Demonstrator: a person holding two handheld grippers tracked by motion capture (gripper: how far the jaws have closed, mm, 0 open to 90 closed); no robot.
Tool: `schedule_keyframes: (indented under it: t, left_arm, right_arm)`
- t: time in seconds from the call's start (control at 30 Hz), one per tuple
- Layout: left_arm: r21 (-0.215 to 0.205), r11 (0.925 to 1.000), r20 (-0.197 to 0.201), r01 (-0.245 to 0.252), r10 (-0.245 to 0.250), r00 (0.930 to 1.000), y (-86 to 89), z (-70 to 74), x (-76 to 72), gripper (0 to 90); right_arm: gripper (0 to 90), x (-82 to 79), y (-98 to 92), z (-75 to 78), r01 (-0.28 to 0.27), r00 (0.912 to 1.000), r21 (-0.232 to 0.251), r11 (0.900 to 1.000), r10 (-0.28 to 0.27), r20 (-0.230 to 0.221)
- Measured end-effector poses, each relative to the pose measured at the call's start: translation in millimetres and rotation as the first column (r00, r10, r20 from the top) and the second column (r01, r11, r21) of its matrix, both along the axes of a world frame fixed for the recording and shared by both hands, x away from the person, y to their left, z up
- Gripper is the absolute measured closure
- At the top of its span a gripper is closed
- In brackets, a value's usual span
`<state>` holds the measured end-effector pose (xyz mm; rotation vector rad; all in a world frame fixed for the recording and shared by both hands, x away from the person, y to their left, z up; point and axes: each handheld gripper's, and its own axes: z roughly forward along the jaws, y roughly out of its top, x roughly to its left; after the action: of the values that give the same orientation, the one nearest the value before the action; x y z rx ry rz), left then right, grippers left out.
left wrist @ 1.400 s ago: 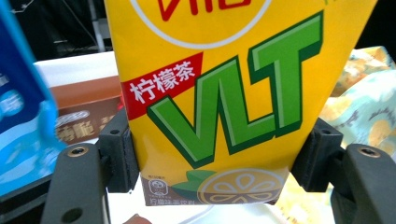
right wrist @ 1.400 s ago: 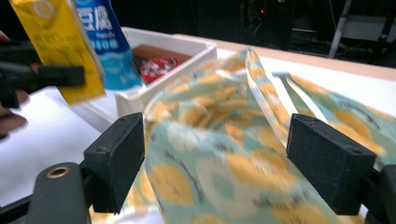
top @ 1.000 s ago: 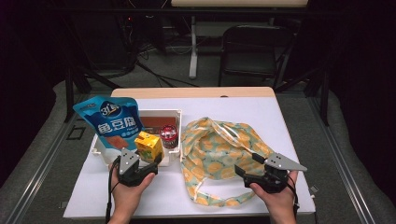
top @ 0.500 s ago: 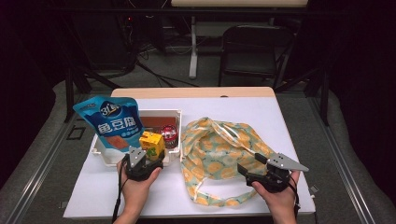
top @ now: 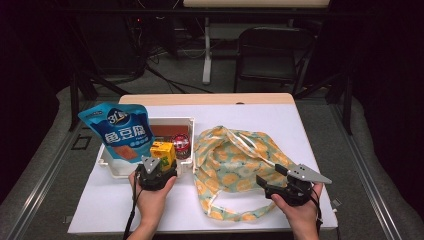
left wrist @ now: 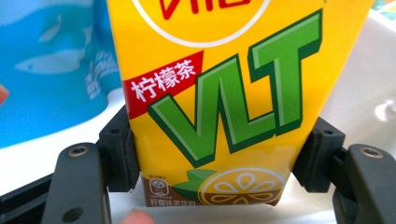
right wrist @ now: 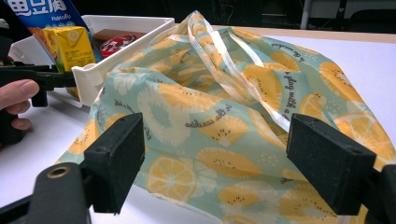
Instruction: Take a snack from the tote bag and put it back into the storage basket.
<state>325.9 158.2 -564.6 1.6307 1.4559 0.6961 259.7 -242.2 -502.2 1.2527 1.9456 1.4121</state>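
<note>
A yellow lemon tea carton (top: 162, 151) stands upright at the front right corner of the white bin (top: 170, 119). My left gripper (top: 160, 162) is shut on it. In the left gripper view both pads (left wrist: 122, 147) press on the sides of the carton (left wrist: 224, 93), near its base. My right gripper (top: 263, 181) rests at the near right edge of the fruit-print cloth bag (top: 235, 160). Its jaws stand open in the right gripper view (right wrist: 215, 154), with the bag (right wrist: 224, 93) just beyond them and nothing held.
A blue snack pouch (top: 117, 130) leans in the bin's left part, and a red-lidded can (top: 181, 142) sits at its right side. The white table (top: 280, 120) has bare room behind the bag and in front of the bin. A chair (top: 272, 55) stands beyond the table.
My left hand has shifted to the right and slightly down with the carton, closer to the bin's front right corner. The right hand has stayed put.
</note>
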Motion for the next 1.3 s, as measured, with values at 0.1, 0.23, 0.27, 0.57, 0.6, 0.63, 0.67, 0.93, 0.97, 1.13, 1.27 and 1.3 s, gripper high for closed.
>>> schedule_keyframes:
  t: [0.1, 0.23, 0.27, 0.57, 0.6, 0.63, 0.67, 0.93, 0.97, 1.13, 1.27, 1.3]
  left_arm:
    - [0.029, 0.9996, -0.005, -0.001, 0.001, 1.0, -2.5, 0.4, -0.1, 30.8]
    - [0.052, 0.9987, -0.036, -0.006, 0.008, 0.9993, -6.3, 1.7, 1.1, 29.9]
    - [0.042, 0.9991, -0.049, -0.009, 0.011, 0.9987, -5.8, 2.1, 0.6, 29.5]
    - [0.019, 0.998, -0.09, 0.06, -0.058, 0.9942, -2.1, 1.7, -5.1, 23.5]
    - [0.013, 0.9973, -0.092, 0.072, -0.071, 0.9933, -0.5, 2.6, -5.8, 22.7]
    - [0.006, 0.9967, -0.084, 0.081, -0.08, 0.9933, 0.9, 3.3, -6.7, 22.0]
    - [0.004, 0.9961, -0.079, 0.089, -0.088, 0.993, 2.2, 4.7, -8.2, 21.5]
    - [-0.022, 0.9859, -0.032, 0.166, -0.167, 0.9855, 15.0, 20.3, -20.1, 16.7]
    - [-0.023, 0.984, -0.036, 0.177, -0.177, 0.9835, 16.9, 22.0, -21.4, 15.6]
    - [-0.023, 0.9685, 0.005, 0.248, -0.248, 0.9688, 22.5, 26.7, -26.2, 8.8]
    - [-0.031, 0.957, 0.003, 0.288, -0.288, 0.9575, 26.9, 32.1, -28.5, 0.1]
    - [-0.033, 0.9549, 0.009, 0.295, -0.295, 0.9554, 28.0, 33.4, -29.6, 0.1]
  right_arm:
    - [19.3, -0.7, -0.1, 0.1, 0.001, 1.0, -0.004, 1.0, -0.001, -0.001]
    - [19.5, -1.6, -1.5, 0.3, 0.008, 1.0, -0.007, 1.0, -0.008, -0.006]
    - [19.6, -2.0, -1.7, 0.5, 0.012, 0.9999, -0.004, 1.0, -0.012, -0.004]
    - [19.7, -2.1, -1.5, -0.3, 0.017, 0.9998, -0.021, 1.0, -0.017, -0.005]
    - [19.7, -2.1, -0.6, -0.9, 0.019, 0.9998, -0.018, 1.0, -0.019, -0.005]
    - [19.6, -2.2, -0.1, -1.3, 0.021, 0.9998, -0.02, 1.0, -0.021, -0.003]
    - [19.5, -2.4, -0.4, -1.4, 0.015, 0.9999, -0.026, 1.0, -0.015, -0.006]
    - [18.5, -2.2, -2.3, -2.6, 0.01, 0.9999, -0.031, 0.999, -0.011, -0.01]
    - [18.2, -2.1, -2.3, -2.8, 0.009, 0.9999, -0.032, 0.999, -0.01, -0.008]
    - [17.0, -1.8, -2.7, -3.5, 0.006, 0.9999, -0.038, 0.999, -0.006, -0.01]
    - [16.2, -1.1, -3.8, -4.6, 0.006, 0.9999, -0.048, 0.999, -0.006, -0.011]
    - [16.2, -1.1, -4.1, -5.0, 0.009, 0.9999, -0.046, 0.999, -0.01, -0.012]
